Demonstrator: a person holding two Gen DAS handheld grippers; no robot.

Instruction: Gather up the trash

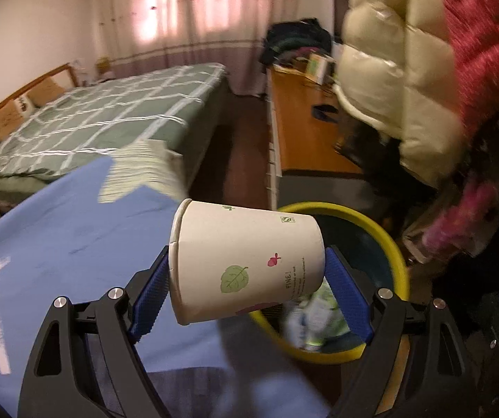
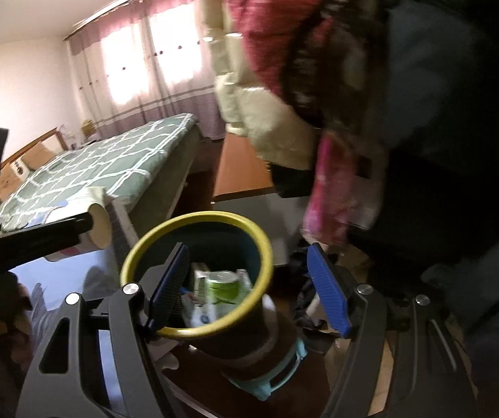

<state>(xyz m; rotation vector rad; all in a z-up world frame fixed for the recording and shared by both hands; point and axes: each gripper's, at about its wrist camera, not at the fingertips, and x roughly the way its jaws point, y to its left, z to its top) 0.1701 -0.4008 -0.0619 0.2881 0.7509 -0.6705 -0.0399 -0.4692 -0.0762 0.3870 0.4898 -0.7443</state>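
Observation:
A white paper cup (image 1: 235, 240) with a green leaf print lies sideways between the blue pads (image 1: 151, 292) of my left gripper (image 1: 249, 256), which is shut on it. The cup hangs over the edge of a blue-covered table (image 1: 75, 237), just left of a yellow-rimmed bin (image 1: 385, 240). In the right wrist view that bin (image 2: 200, 216) holds a green can (image 2: 223, 284) and cartons. My right gripper (image 2: 248, 248) is open above the bin; its left pad overlaps the rim and its right pad stands clear. The left gripper and its cup (image 2: 101, 230) show at the left.
A bed (image 1: 110, 115) with a green checked cover stands behind the table. A wooden desk (image 1: 305, 132) with clutter runs along the right. Cream and red padded jackets (image 1: 406, 69) hang close above the bin. Curtained windows (image 1: 186, 17) fill the far wall.

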